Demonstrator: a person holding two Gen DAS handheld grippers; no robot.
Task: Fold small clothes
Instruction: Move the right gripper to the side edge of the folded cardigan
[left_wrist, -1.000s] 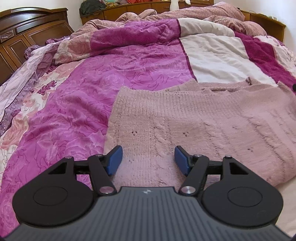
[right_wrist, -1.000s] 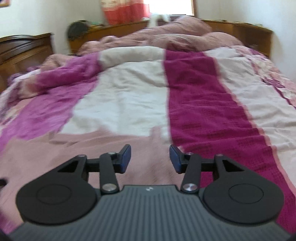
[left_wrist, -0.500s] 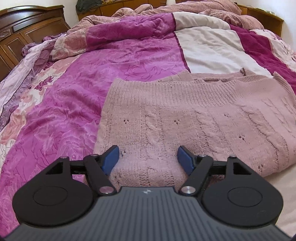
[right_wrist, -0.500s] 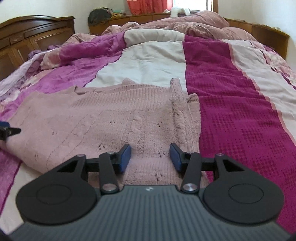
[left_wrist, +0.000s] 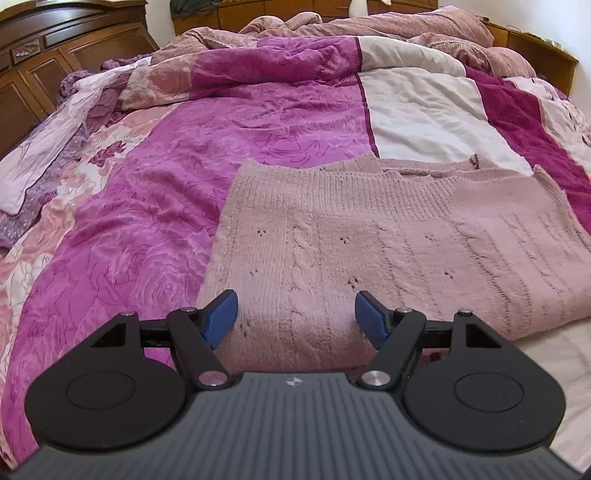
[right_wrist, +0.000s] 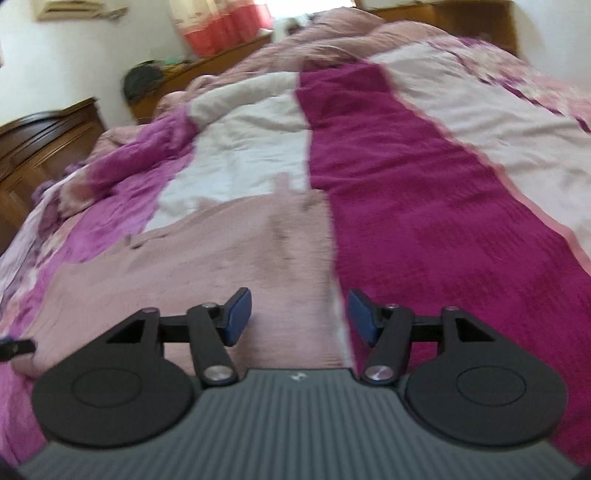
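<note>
A dusty-pink cable-knit sweater (left_wrist: 369, 236) lies folded flat on the bed. My left gripper (left_wrist: 295, 317) hovers open over its near left part, blue pads wide apart with only knit seen beyond them. In the blurred right wrist view the same sweater (right_wrist: 207, 266) fills the lower left. My right gripper (right_wrist: 300, 317) is over the sweater's right edge, where it meets a dark magenta stripe (right_wrist: 424, 229); its jaws are opening and nothing is gripped between them. A tip of the left gripper (right_wrist: 14, 347) shows at the left edge.
The bed is covered by a patchwork quilt (left_wrist: 221, 140) in magenta, cream and floral pink, with bunched bedding (left_wrist: 369, 29) at the far end. A dark wooden headboard (left_wrist: 55, 48) stands at the left. Wooden shelving (left_wrist: 535, 48) runs along the back.
The left gripper has drawn back a little, so more of the sweater shows. The right gripper has swung and rolled, its view now tilted and blurred, and its jaws stand wider.
</note>
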